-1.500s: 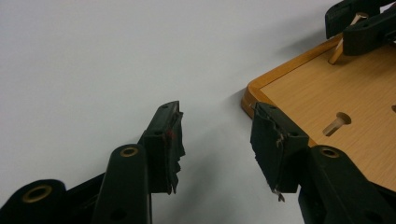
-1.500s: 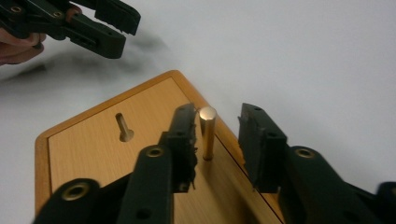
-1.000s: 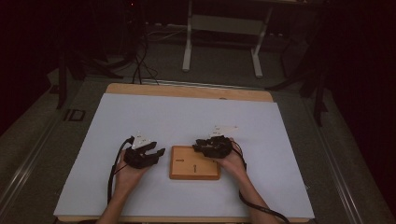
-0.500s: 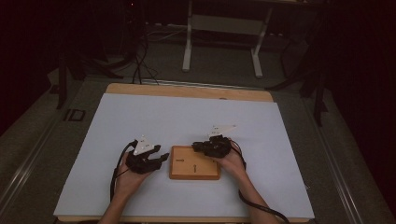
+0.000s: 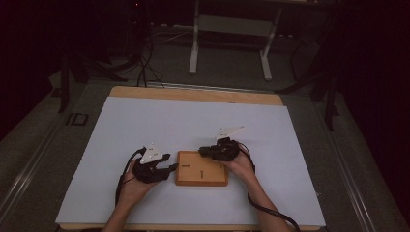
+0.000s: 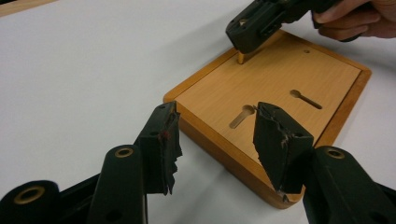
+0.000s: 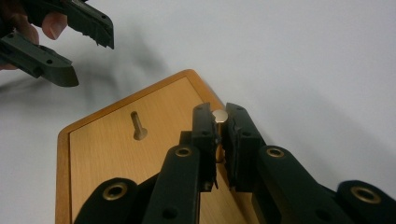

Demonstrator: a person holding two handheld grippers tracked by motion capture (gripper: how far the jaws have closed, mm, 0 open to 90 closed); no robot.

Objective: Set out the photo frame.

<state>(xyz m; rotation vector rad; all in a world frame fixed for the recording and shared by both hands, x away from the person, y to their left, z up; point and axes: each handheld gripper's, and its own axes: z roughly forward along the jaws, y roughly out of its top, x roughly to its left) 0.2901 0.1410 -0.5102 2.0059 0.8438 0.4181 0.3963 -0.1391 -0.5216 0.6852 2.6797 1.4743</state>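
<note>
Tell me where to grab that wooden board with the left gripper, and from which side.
Take the wooden board by its near raised edge, coming in low from the left gripper side. The board lies flat on the white table, so only its thin rim offers two faces to pinch. The open jaws already straddle that edge. The right gripper is shut on a brass peg at the far corner.
</note>
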